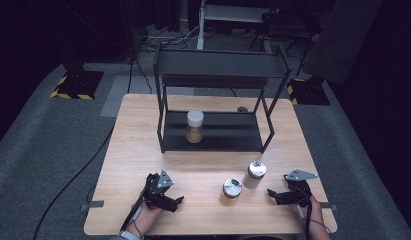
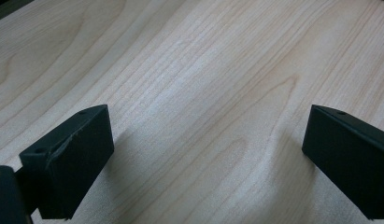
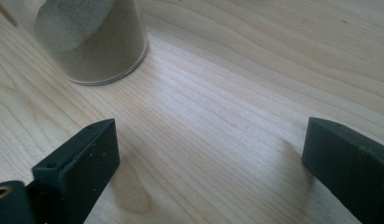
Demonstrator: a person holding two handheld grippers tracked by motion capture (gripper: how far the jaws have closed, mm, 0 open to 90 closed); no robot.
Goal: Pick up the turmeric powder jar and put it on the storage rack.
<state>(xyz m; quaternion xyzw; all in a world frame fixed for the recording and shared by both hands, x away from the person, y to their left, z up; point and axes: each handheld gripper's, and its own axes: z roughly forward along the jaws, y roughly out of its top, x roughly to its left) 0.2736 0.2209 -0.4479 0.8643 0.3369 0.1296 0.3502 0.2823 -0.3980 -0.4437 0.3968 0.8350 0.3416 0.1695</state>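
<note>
A: Grippers first. Your left gripper (image 1: 168,199) rests on the bare wooden table (image 1: 138,150), jaws spread wide, with nothing but wood grain between them.

B: And the jars?

A: Moving right, the shorter silver-lidded jar (image 1: 232,188) and the taller one (image 1: 256,172) stand on the table between your hands, apart from each other. Your right gripper (image 1: 279,196) sits just right of them, jaws spread and empty, probably lined up to take the taller jar. A white-lidded jar (image 1: 195,126) already stands on the black rack's (image 1: 218,90) lower shelf, so the rest likely belong there too.

B: Anything unclear?

A: In your right gripper view, a jar of brownish powder (image 3: 94,42) is cut off at the top. I cannot tell which of the two it is.
</note>
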